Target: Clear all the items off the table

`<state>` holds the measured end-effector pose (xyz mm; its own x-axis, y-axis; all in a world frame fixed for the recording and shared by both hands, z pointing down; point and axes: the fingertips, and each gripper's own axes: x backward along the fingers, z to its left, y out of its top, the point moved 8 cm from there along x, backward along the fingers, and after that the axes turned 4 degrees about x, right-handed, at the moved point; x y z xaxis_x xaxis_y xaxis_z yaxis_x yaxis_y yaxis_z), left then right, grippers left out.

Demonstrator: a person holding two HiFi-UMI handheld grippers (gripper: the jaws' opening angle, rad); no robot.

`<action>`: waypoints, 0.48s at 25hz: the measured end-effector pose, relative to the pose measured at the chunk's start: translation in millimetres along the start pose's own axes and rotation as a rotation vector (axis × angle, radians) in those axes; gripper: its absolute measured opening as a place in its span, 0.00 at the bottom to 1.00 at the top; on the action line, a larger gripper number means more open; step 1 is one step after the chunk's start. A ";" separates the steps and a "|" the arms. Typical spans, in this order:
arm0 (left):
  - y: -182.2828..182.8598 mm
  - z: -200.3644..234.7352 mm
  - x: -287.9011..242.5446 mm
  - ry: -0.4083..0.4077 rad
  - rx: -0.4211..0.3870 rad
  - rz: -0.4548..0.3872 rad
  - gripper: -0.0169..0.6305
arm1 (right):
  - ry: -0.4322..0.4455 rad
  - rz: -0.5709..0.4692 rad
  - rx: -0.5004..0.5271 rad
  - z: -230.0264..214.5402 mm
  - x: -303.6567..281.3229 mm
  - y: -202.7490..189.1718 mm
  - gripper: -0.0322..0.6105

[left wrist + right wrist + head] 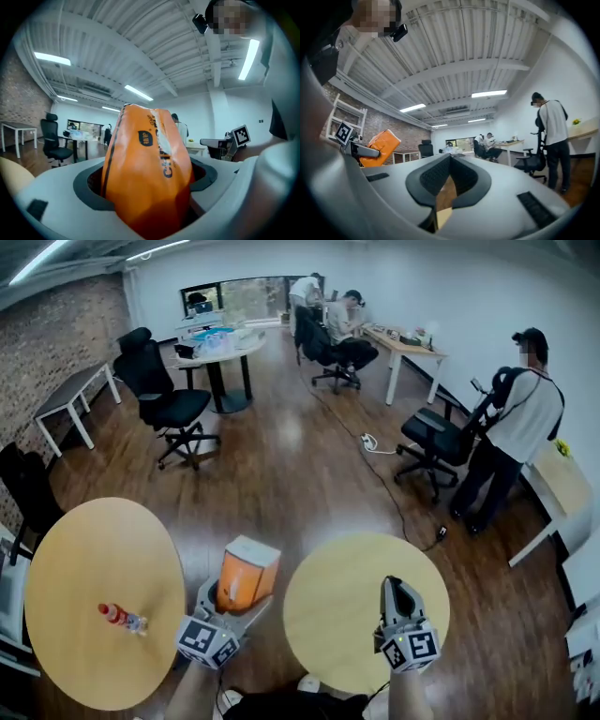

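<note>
Running along the crinkled orange plastic snack bag is dark lettering that starts "CH"; the rest bends out of sight around a crease. Above it sits a small dark oval badge whose print is too fine to read. A pale strip crosses the bag's upper part.

At the lower centre-left of the head view, the left gripper rises from a bare forearm and tilts up and to the right. Its jaws are clamped on the lower half of the bag. The bag stands upright out of them, above the wooden floor in the gap between the two tables.

At the lower right of the same view, the right gripper points up the frame over the right-hand round light-wood table. Its jaws are pressed together with nothing between them.

At the lower left, a small clear bottle with a red cap lies on its side on the left-hand round light-wood table, well apart from both grippers.
</note>
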<state>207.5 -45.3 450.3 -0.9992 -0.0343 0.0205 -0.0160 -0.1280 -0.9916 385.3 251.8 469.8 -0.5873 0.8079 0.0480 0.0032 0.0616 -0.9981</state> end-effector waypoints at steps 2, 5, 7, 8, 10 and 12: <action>10.4 14.6 39.1 0.101 0.004 -0.046 0.69 | 0.113 0.000 0.005 30.1 -27.9 -1.1 0.05; 17.4 28.3 97.1 0.205 0.015 -0.102 0.69 | 0.226 -0.005 0.004 72.5 -52.8 -5.6 0.05; 21.1 43.0 137.2 0.250 0.018 -0.132 0.69 | 0.277 -0.012 0.003 108.4 -62.5 -5.3 0.05; 23.3 50.8 156.1 0.274 0.020 -0.147 0.69 | 0.305 -0.012 0.007 127.1 -66.7 -3.9 0.05; 27.7 65.0 189.1 0.322 0.032 -0.173 0.69 | 0.355 -0.004 0.016 161.2 -73.4 -2.2 0.05; 31.8 76.4 214.0 0.355 0.045 -0.197 0.69 | 0.392 0.008 0.013 188.0 -78.9 -3.2 0.05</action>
<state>-4.0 -132.5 433.0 -0.9280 0.3382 0.1563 -0.2142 -0.1411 -0.9665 279.4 77.6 461.9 -0.2333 0.9712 0.0490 -0.0049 0.0492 -0.9988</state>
